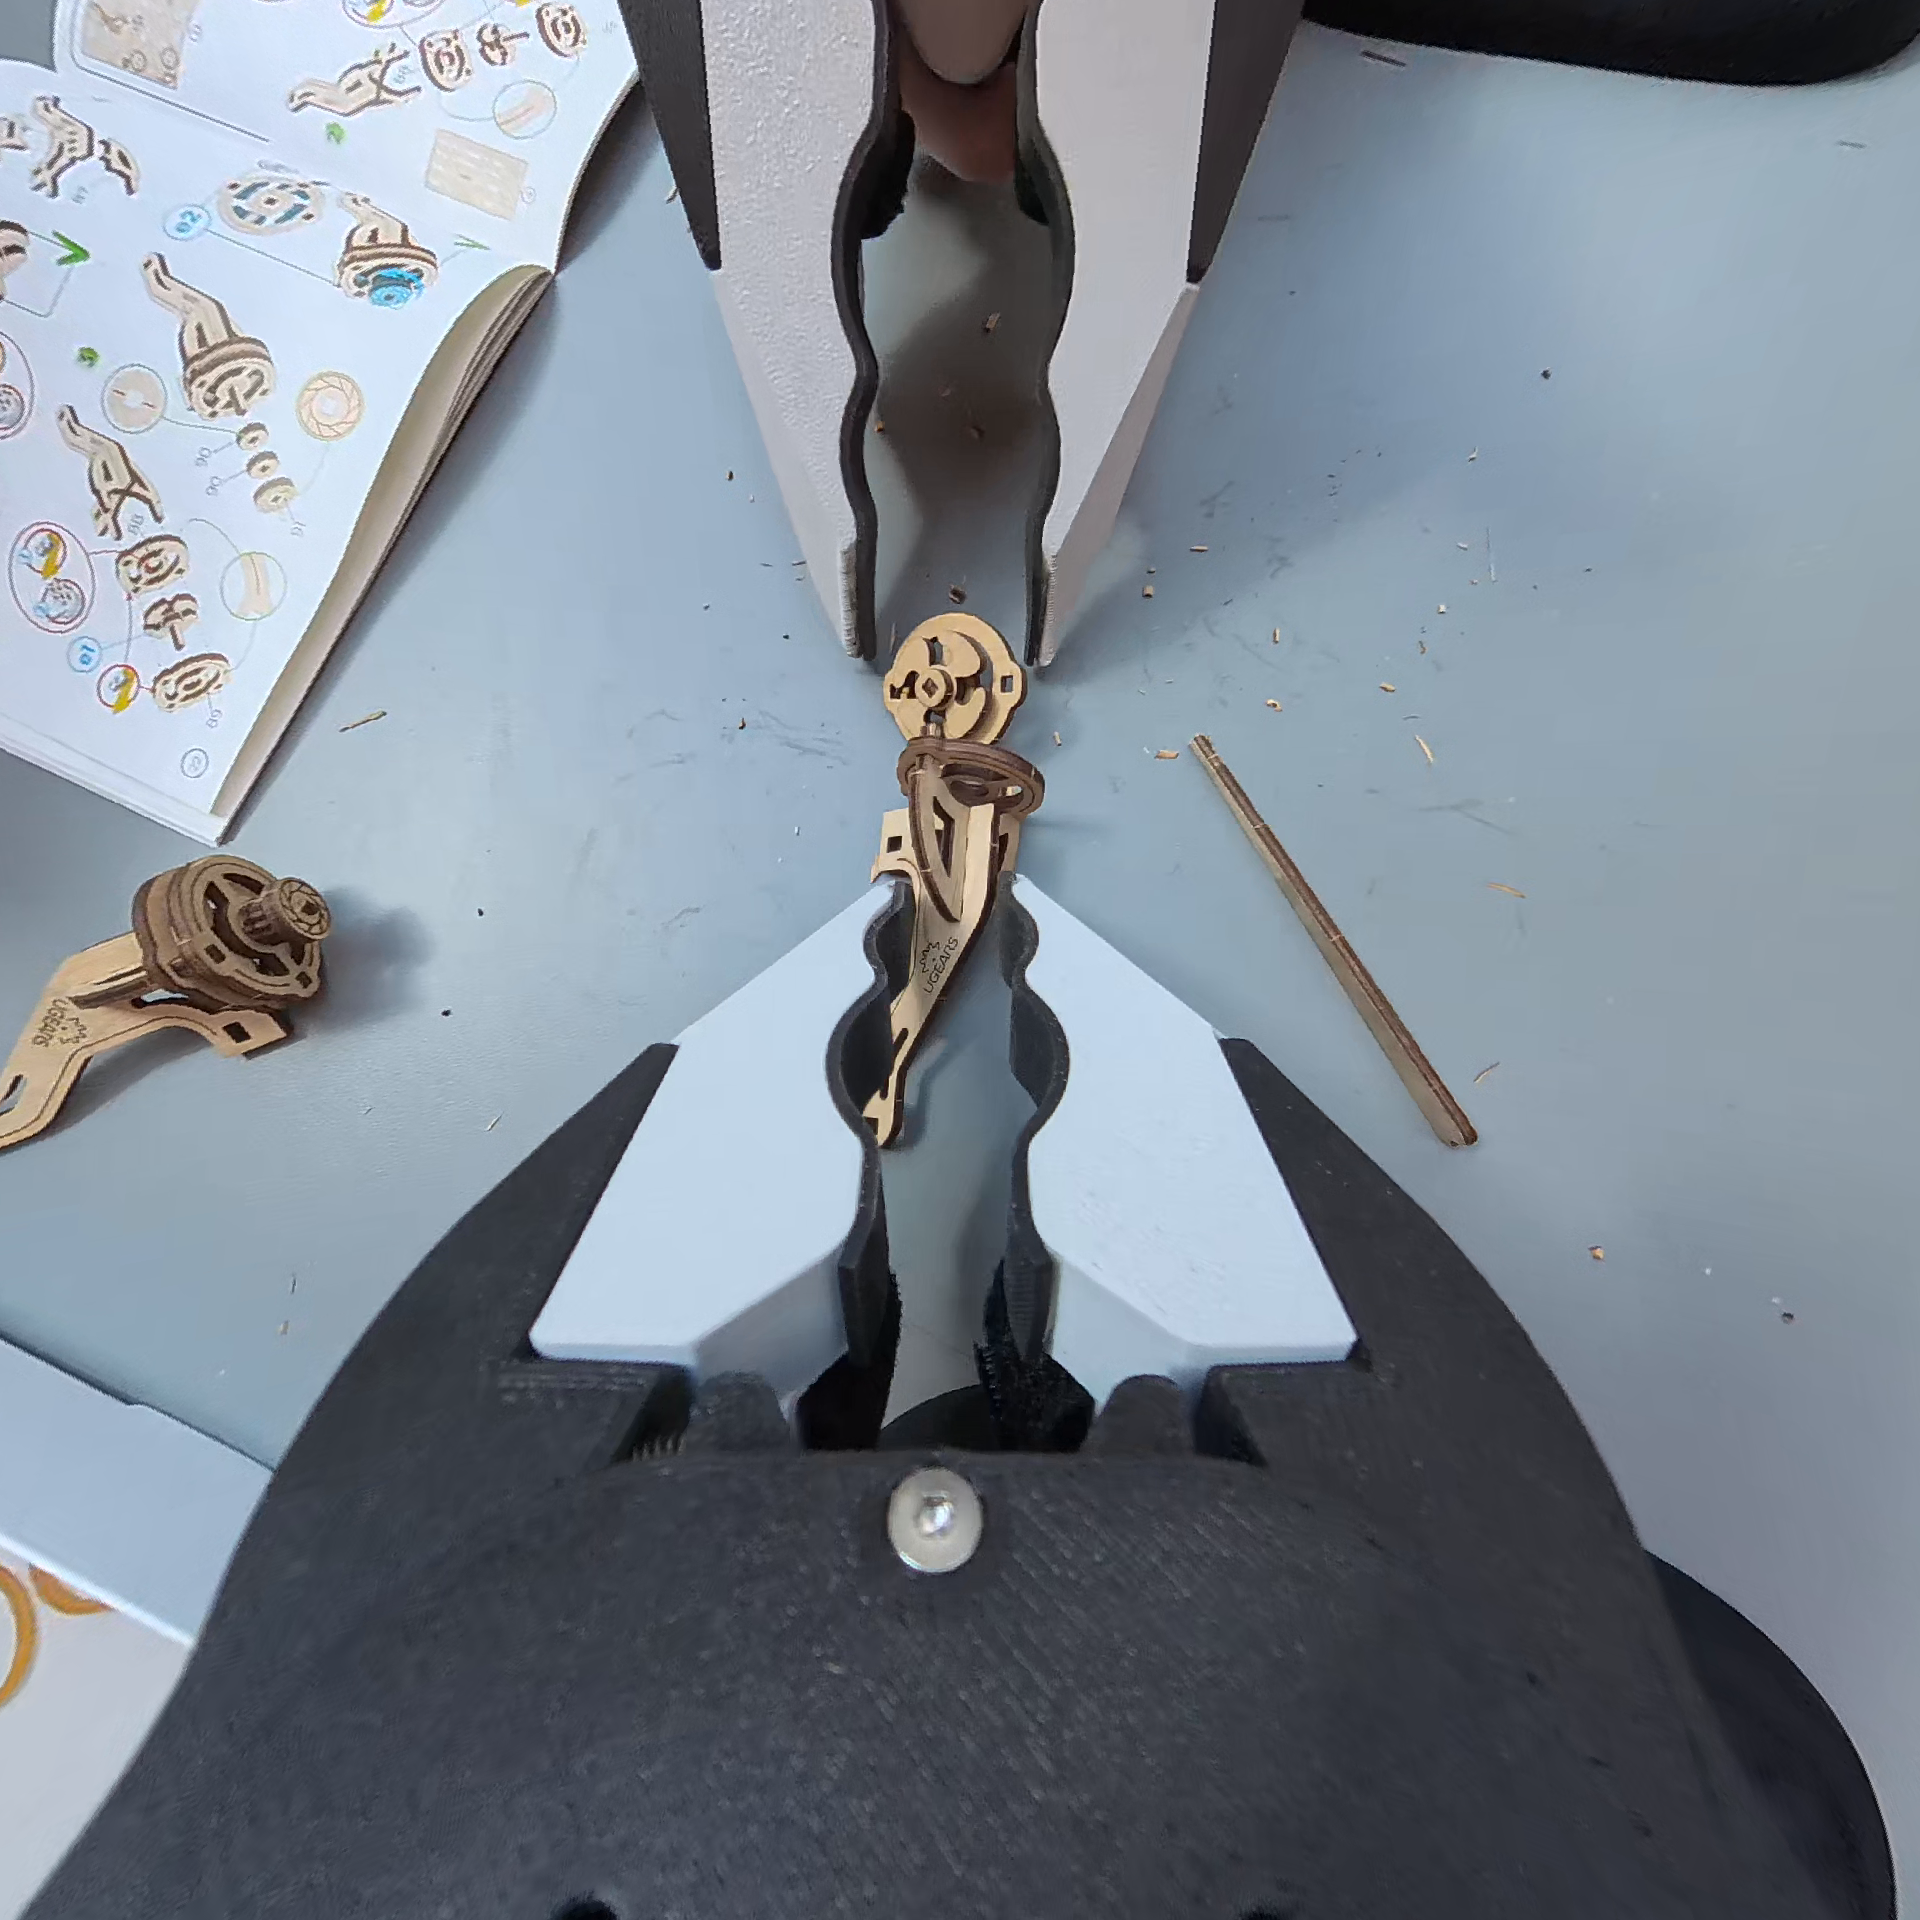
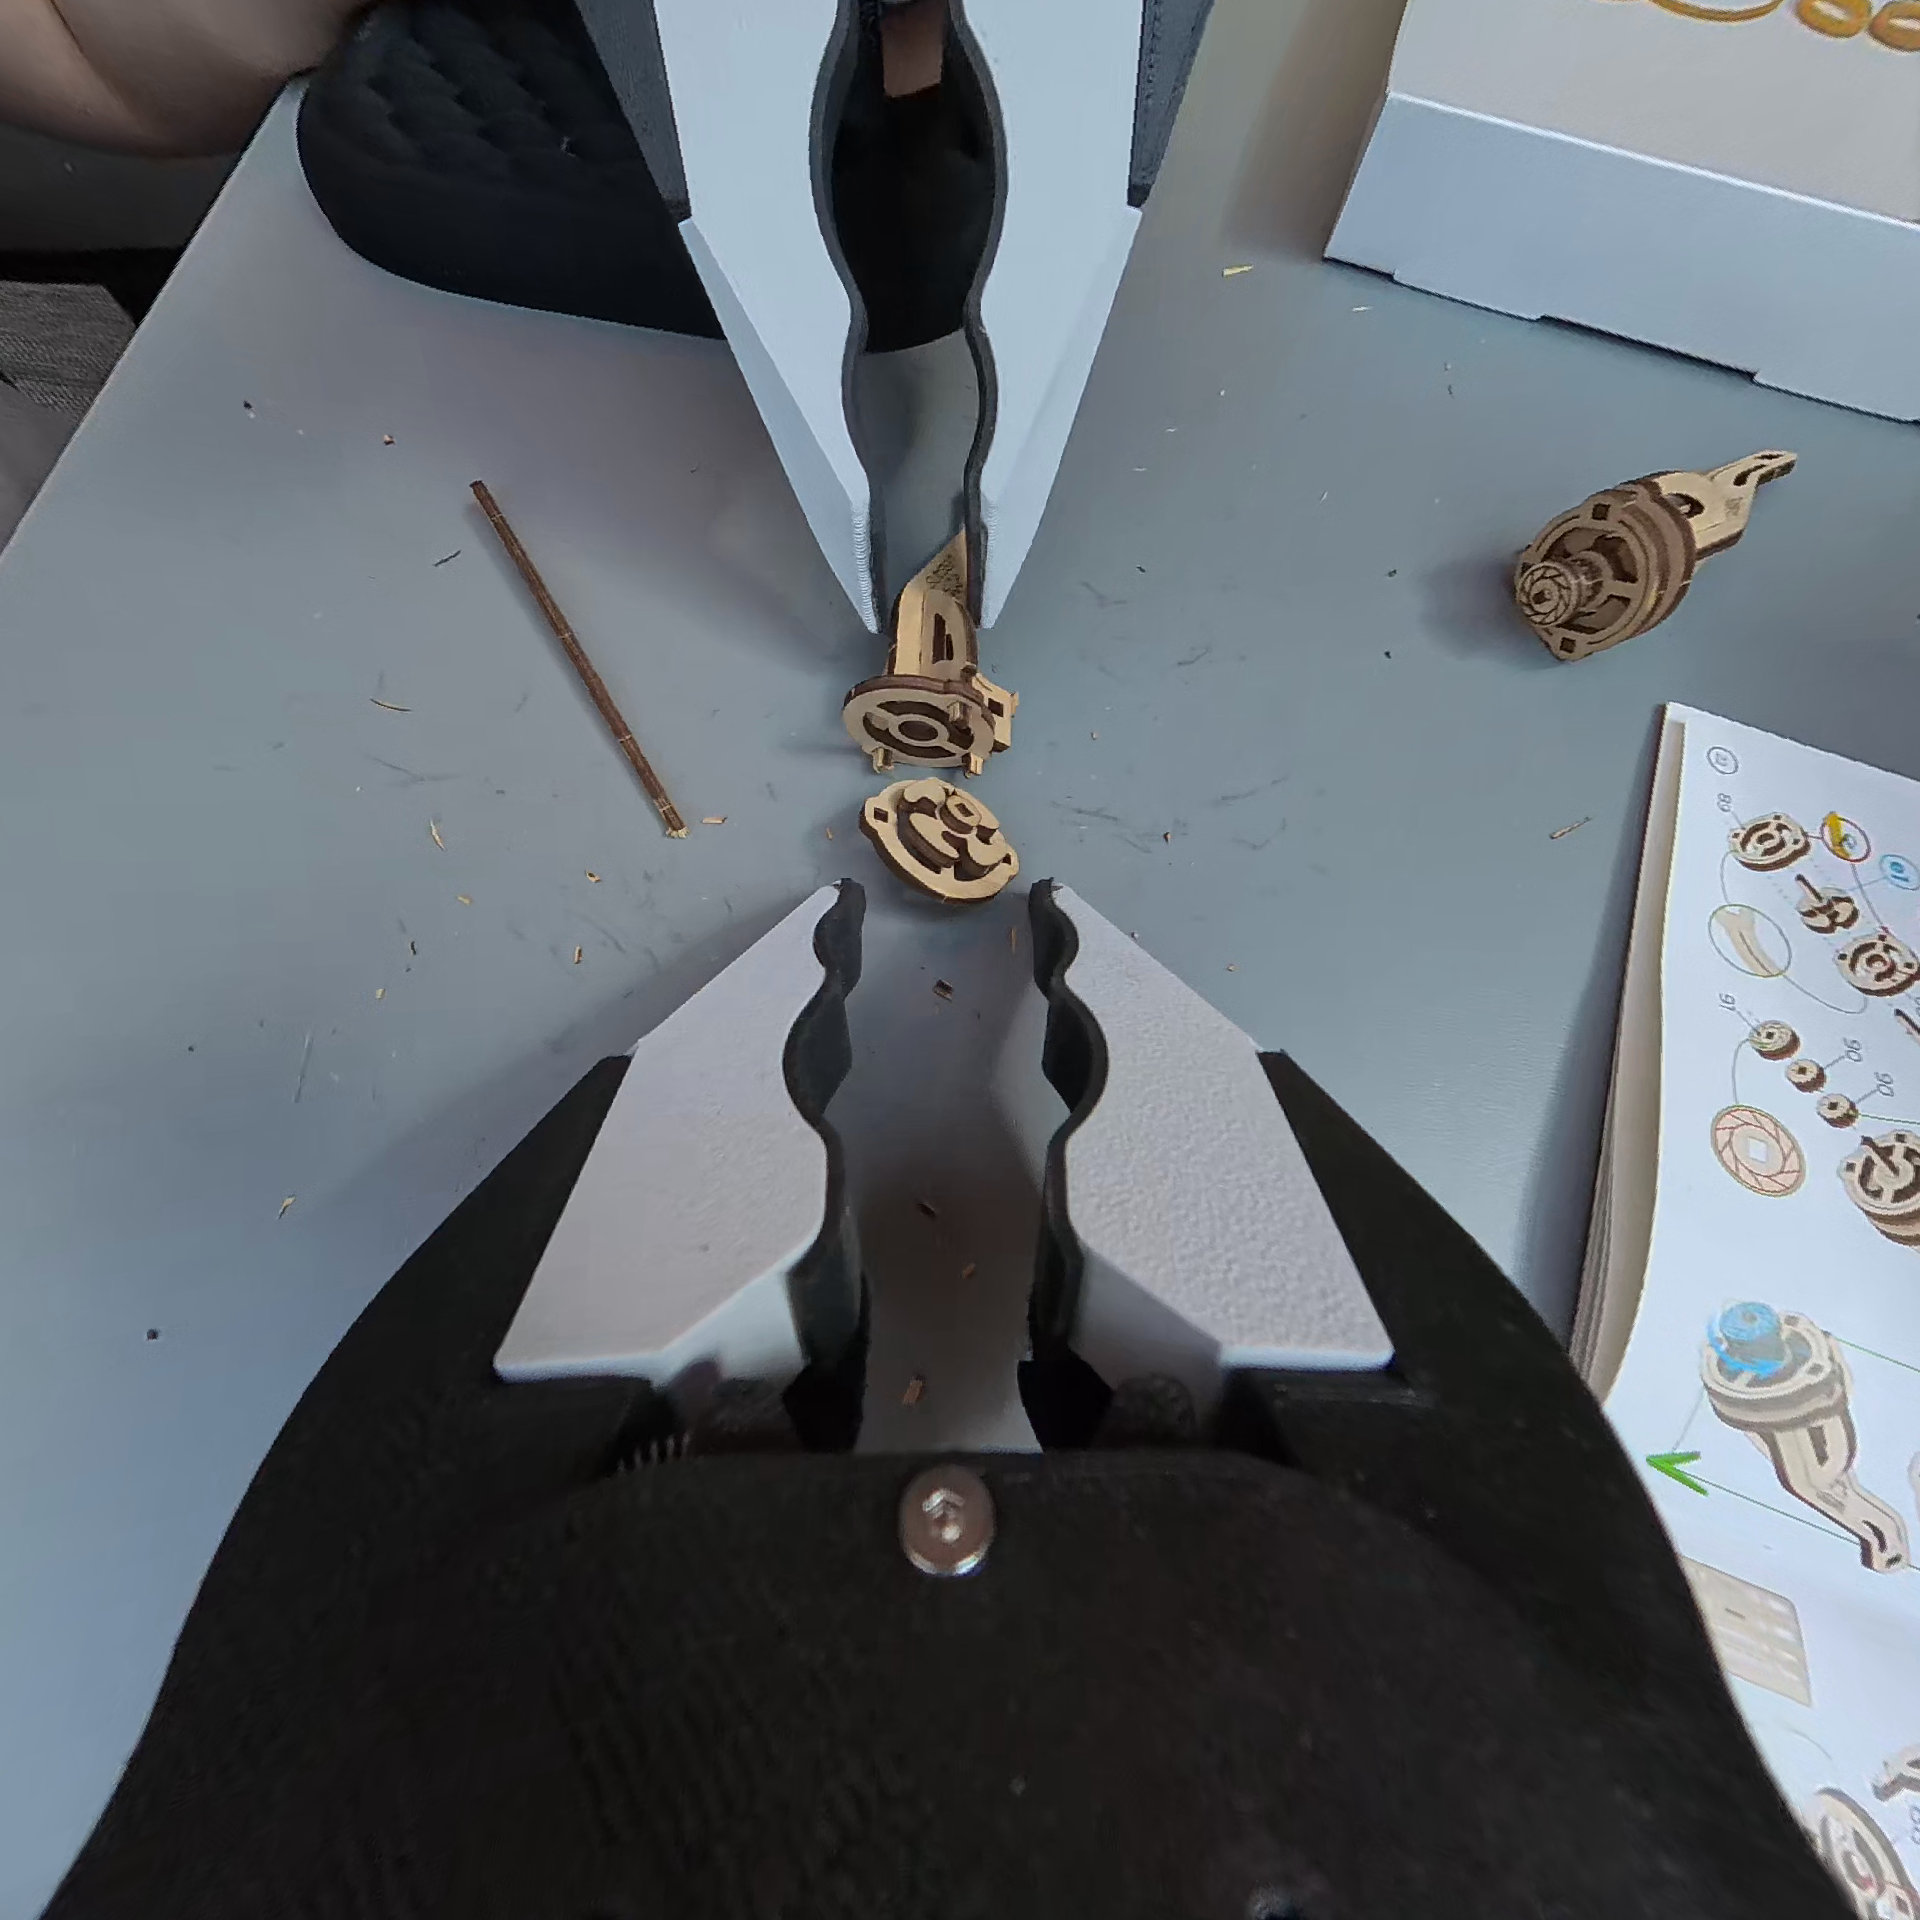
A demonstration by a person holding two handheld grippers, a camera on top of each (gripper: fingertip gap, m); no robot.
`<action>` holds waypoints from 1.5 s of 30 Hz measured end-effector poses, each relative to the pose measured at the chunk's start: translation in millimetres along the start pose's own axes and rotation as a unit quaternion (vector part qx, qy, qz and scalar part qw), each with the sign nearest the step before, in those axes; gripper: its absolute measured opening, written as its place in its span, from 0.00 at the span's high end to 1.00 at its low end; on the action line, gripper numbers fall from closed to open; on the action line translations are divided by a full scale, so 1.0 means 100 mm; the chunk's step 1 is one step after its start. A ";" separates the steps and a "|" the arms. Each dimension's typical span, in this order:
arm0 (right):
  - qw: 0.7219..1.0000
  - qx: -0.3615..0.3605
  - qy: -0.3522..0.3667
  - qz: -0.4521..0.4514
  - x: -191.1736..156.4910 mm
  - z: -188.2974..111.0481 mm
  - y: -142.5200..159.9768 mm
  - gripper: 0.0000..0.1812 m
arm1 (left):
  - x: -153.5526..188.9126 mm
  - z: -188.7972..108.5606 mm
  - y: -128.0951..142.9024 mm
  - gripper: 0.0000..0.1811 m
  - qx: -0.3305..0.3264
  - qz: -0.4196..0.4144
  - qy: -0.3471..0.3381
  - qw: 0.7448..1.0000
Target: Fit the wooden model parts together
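My left gripper [image 1: 943, 883] is shut on a wooden arm part [image 1: 940, 914] that ends in a round ring plate [image 1: 968, 774]; the part points forward, low over the grey table. In the right wrist view the same arm part [image 2: 930, 675] sticks out of the left gripper [image 2: 928, 621], its ring plate facing me. A small round wooden disc [image 1: 954, 681] lies flat on the table just beyond the ring plate, and shows in the right wrist view [image 2: 940, 840]. My right gripper [image 2: 943, 891] is open and empty, its tips just short of the disc; it faces the left gripper [image 1: 954, 655].
A finished wooden hub assembly [image 1: 197, 951] lies to the left, also in the right wrist view [image 2: 1621, 556]. A thin wooden stick [image 1: 1335, 940] lies on the table. An open instruction booklet [image 1: 208, 364] and a white box [image 2: 1662, 187] sit at the edges. Wood crumbs litter the table [image 1: 520, 644]. There is about 5 cm between the tips of the two grippers. Between my left fingertips and the thin wooden stick [image 1: 1335, 940] there is roughly 7 cm. It is also in sight in the right wrist view [image 2: 568, 637].
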State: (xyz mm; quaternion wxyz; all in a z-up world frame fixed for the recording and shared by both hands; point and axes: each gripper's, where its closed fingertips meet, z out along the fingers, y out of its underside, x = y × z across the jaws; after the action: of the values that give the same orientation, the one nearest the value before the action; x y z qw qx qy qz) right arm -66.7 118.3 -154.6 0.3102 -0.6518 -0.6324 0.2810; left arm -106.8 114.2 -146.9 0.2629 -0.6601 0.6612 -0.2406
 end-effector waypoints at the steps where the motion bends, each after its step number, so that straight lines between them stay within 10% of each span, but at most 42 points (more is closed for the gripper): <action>1: 1.000 -0.004 0.001 -0.001 0.00 0.01 0.01 0.83 | 0.00 0.00 0.01 0.94 -0.002 0.000 -0.001 1.000; 25: 0.998 0.000 0.036 -0.053 0.04 0.04 -0.05 0.90 | -0.17 -0.04 0.03 0.95 0.019 -0.054 0.003 0.998; 36: 0.946 -0.017 0.136 -0.295 -0.02 -0.04 -0.20 0.89 | -0.17 -0.05 0.04 0.94 0.023 -0.055 0.010 0.998; 45: 0.951 -0.031 0.130 -0.278 -0.02 0.02 -0.17 0.97 | -0.16 -0.05 0.05 0.94 0.025 -0.054 0.016 0.998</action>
State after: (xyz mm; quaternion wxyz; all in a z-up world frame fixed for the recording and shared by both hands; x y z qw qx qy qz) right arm -79.3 116.7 -142.7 0.4351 -0.4906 -0.7510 0.0771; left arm -113.8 129.8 -145.8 0.2552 -0.6839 0.6229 -0.2814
